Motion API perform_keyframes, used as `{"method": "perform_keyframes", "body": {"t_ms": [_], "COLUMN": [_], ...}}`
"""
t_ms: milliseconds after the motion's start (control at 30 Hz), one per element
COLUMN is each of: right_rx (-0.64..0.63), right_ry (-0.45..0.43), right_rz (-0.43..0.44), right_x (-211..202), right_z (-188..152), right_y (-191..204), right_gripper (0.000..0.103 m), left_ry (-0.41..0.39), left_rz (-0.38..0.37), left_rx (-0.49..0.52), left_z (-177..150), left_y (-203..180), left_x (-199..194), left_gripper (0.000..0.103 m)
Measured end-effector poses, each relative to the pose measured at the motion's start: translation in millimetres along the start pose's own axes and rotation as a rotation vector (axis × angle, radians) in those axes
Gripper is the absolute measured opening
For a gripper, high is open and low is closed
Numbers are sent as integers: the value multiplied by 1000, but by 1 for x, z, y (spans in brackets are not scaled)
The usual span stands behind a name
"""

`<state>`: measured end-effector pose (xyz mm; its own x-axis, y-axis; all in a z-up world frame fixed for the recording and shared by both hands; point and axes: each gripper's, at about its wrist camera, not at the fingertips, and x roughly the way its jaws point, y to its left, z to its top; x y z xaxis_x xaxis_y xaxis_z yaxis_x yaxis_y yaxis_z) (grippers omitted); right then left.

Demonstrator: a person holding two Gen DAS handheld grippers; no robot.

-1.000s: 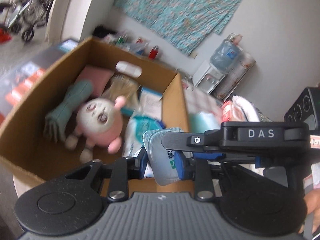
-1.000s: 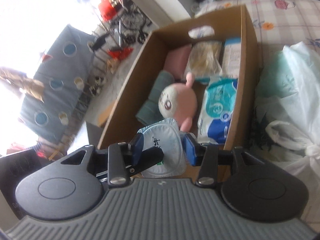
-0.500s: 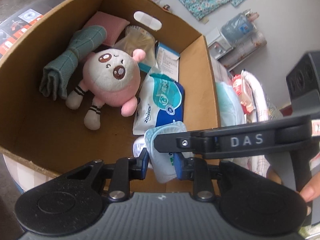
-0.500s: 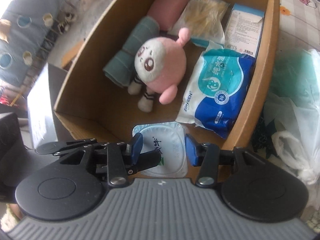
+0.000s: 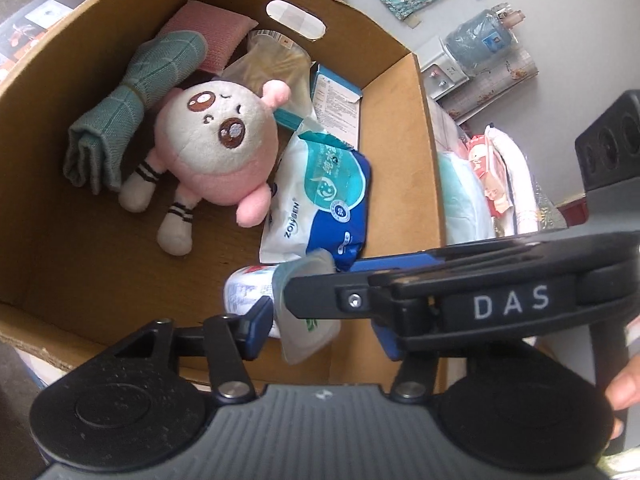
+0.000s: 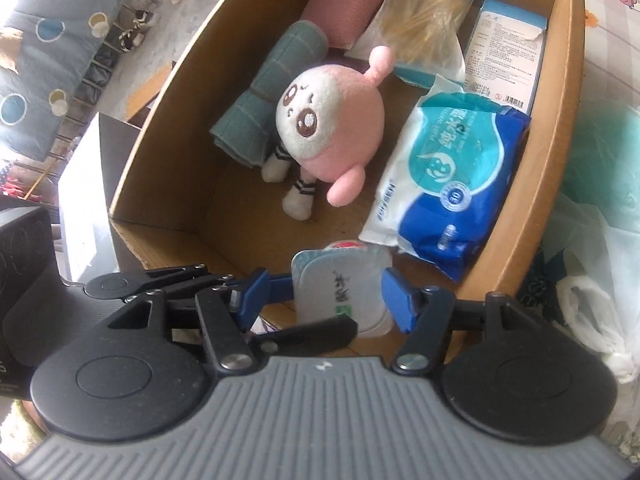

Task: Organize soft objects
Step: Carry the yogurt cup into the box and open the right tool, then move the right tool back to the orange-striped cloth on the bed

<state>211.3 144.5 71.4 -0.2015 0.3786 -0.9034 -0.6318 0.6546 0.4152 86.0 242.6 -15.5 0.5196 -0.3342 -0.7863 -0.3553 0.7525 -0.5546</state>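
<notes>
Inside 1 cardboard box (image 6: 558, 128): 1 plush doll (image 6: 332, 120), 1 wipes pack (image 6: 448, 176), 1 rolled green cloth (image 6: 276, 92). Both the left gripper (image 5: 324, 320) and right gripper (image 6: 326, 300) are spread around 1 mask packet (image 6: 344, 288), just above the box floor.

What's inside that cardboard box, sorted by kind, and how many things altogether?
Plush dolls: 1, the pink plush doll
Rolled towels: 1, the green towel
Pink cushions: 1
Wet wipe packs: 1
Clear bags of straw-coloured sticks: 1
Printed cartons: 1
Translucent pouches between the grippers: 1
Total: 7
</notes>
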Motion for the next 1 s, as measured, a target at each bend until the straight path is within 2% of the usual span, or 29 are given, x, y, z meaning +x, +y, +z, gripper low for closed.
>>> {"method": "perform_keyframes", "body": {"t_ms": [167, 333, 533, 667, 867, 933, 1000], "right_rx": [9, 20, 73, 156, 262, 287, 305], "right_ry": [-50, -179, -358, -434, -462, -468, -485], "right_rz": [29, 66, 139, 180, 189, 191, 189], "right_x": [-8, -34, -74, -90, -97, -95, -96], "right_z": [1, -8, -43, -70, -98, -104, -110], "right_y": [-1, -9, -36, -65, -105, -113, -118], "right_gripper": [63, 63, 63, 63, 63, 63, 64], "left_ry": [-9, -30, -27, -14, 66, 61, 31], "left_rz": [20, 71, 96, 113, 29, 1, 5], "left_rx": [-19, -28, -53, -31, -36, -48, -41], "left_z": [3, 6, 15, 15, 13, 12, 12], "left_y": [4, 7, 13, 9, 1, 1, -1], "left_x": [2, 6, 16, 25, 35, 34, 29], "left_gripper": [56, 56, 55, 55, 55, 55, 57]}}
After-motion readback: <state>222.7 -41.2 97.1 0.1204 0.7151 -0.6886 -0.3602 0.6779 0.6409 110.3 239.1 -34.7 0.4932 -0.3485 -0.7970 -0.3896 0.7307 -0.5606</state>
